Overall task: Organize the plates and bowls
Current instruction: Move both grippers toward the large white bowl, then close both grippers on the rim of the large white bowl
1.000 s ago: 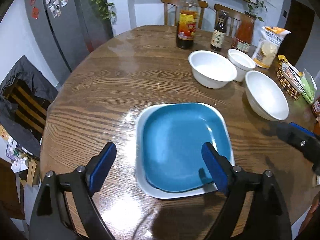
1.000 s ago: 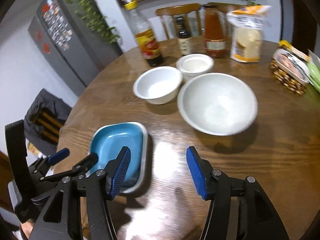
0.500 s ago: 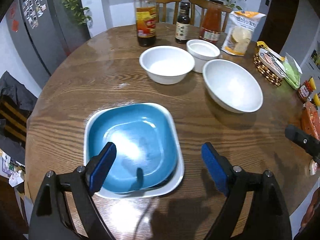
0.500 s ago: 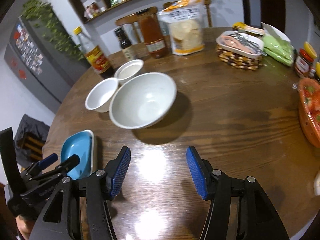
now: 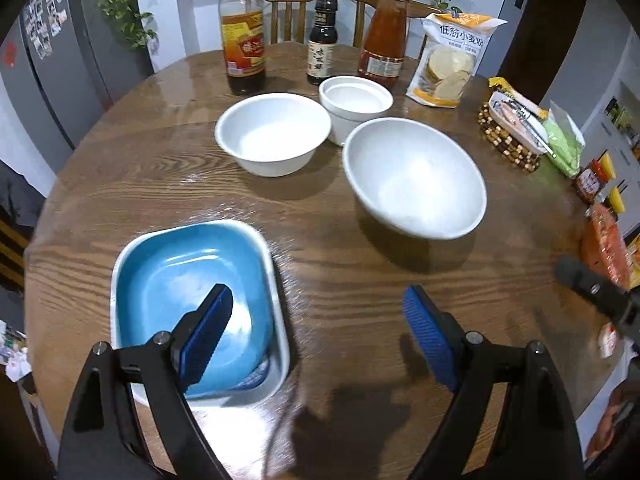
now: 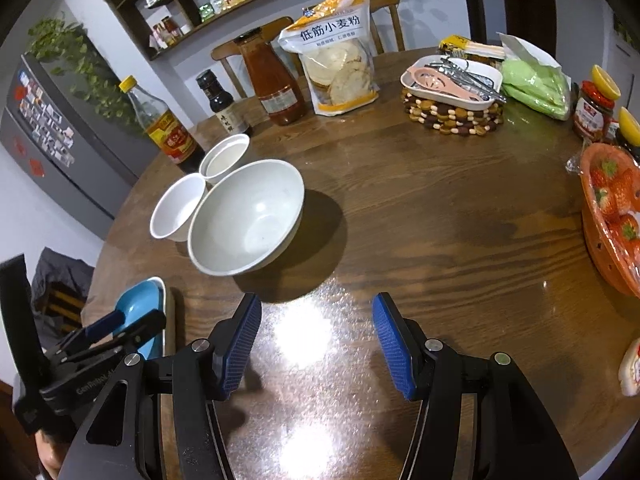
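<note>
A blue square plate (image 5: pixel 184 280) lies stacked in a white square plate (image 5: pixel 280 344) at the table's near left; it also shows in the right wrist view (image 6: pixel 138 300). Three white bowls stand further back: a large bowl (image 5: pixel 414 176) (image 6: pixel 248 216), a medium bowl (image 5: pixel 274 132) (image 6: pixel 178 208) and a small deep bowl (image 5: pixel 356 100) (image 6: pixel 224 156). My left gripper (image 5: pixel 316 336) is open and empty, its left finger over the blue plate. My right gripper (image 6: pixel 316 344) is open and empty above bare wood, in front of the large bowl.
Sauce bottles (image 5: pixel 244 40) and a flour bag (image 5: pixel 452 60) stand at the back of the round wooden table (image 5: pixel 360 272). A woven trivet with a utensil dish (image 6: pixel 452 88), a green bag (image 6: pixel 536 84), jars and a strawberry basket (image 6: pixel 612 220) sit on the right.
Both grippers have swung to the right. The plate stack has slid from between the left fingers to the left side of that view. The bowls moved toward the middle. Both stay open.
</note>
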The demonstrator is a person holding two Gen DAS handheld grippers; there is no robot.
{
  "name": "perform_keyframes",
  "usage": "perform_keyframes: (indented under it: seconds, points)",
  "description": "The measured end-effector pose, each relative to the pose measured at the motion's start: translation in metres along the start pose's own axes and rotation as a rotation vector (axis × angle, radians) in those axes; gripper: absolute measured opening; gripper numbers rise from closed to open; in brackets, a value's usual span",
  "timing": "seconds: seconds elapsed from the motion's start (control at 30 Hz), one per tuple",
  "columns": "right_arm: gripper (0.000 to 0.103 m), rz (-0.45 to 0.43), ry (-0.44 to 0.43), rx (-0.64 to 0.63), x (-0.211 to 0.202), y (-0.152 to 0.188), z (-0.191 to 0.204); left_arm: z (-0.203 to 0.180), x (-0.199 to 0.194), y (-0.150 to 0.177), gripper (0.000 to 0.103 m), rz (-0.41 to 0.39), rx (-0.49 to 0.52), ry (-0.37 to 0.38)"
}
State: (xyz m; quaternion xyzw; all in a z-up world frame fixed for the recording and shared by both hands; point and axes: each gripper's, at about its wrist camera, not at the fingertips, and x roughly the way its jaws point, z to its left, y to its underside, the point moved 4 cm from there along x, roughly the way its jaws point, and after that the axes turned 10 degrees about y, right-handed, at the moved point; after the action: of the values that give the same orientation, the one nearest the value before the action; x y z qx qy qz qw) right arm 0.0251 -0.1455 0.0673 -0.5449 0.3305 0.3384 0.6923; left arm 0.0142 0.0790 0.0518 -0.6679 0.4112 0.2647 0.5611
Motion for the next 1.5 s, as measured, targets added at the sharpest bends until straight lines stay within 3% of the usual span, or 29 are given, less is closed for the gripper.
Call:
perform_keyframes:
  seconds: [0.2,0.53,0.63,0.77,0.93,1.0,1.1,1.5]
  points:
    - [0.059,0.01,-0.007,0.008,0.018,-0.015,0.004,-0.002,0.015,-0.027,0.088,0.004,-0.066,0.036]
    - [0.059,0.082,-0.022,0.025,0.074,-0.039,0.014,-0.001,0.056,-0.058,0.084,0.049,-0.065,-0.011]
    - [0.059,0.128,-0.055,0.035,0.09,-0.036,0.019,-0.005,0.068,-0.06,0.072,0.075,-0.039,-0.011]
    - [0.058,0.153,-0.081,0.04,0.099,-0.037,0.024,-0.003,0.087,-0.061,0.046,0.121,-0.031,-0.005]
    - [0.035,0.155,-0.081,0.036,0.101,-0.04,0.029,-0.005,0.097,-0.062,0.03,0.135,-0.03,0.035]
    - [0.026,0.154,-0.074,0.023,0.101,-0.041,0.031,-0.01,0.098,-0.061,0.018,0.135,-0.009,0.045]
    - [0.016,0.16,-0.075,0.016,0.102,-0.041,0.035,-0.017,0.099,-0.059,0.016,0.13,0.019,0.047]
    - [0.016,0.134,-0.036,0.008,0.065,-0.011,0.031,-0.036,0.062,-0.038,0.016,0.097,0.087,0.078]
